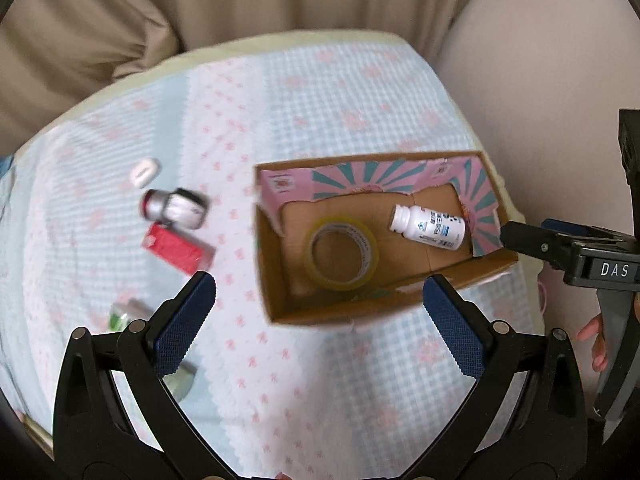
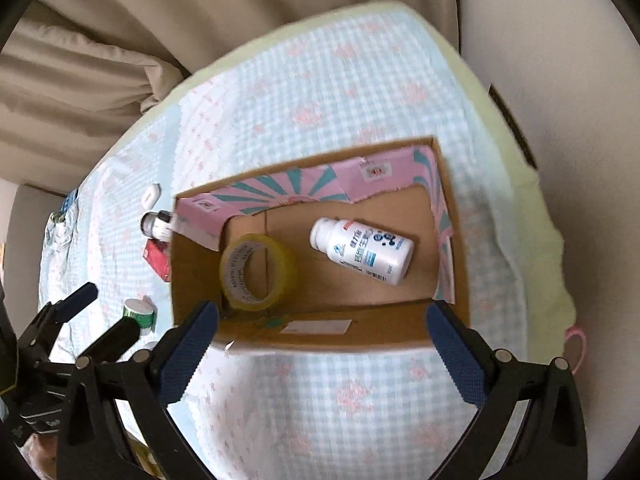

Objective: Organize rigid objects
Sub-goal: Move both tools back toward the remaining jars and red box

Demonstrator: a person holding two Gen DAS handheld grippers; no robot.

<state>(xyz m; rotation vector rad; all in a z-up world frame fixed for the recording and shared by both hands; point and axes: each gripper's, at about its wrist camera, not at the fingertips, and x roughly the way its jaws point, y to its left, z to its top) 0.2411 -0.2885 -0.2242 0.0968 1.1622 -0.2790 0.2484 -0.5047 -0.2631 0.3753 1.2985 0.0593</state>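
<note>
An open cardboard box (image 1: 276,280) (image 2: 444,200) with pink and teal lining sits on the checked cloth. Inside lie a roll of yellow tape (image 1: 342,254) (image 2: 258,272) and a white pill bottle (image 1: 428,227) (image 2: 362,250) on its side. Left of the box lie a red carton (image 1: 178,250) (image 2: 158,260), a silver-and-white bottle (image 1: 174,208) (image 2: 158,224), a small white oval object (image 1: 144,171) (image 2: 151,196) and a green-and-white roll (image 1: 126,314) (image 2: 140,314). My left gripper (image 1: 320,316) hovers open over the cloth near the box's front corner. My right gripper (image 2: 322,340) hangs open above the box's near wall. Both hold nothing.
Beige curtains (image 1: 120,20) hang behind the table, and a pale wall (image 1: 540,80) is at right. The cloth's right edge (image 2: 532,216) drops off close beside the box. A pink loop (image 2: 578,344) hangs at the table's right side. A round shiny object (image 1: 180,384) lies under my left finger.
</note>
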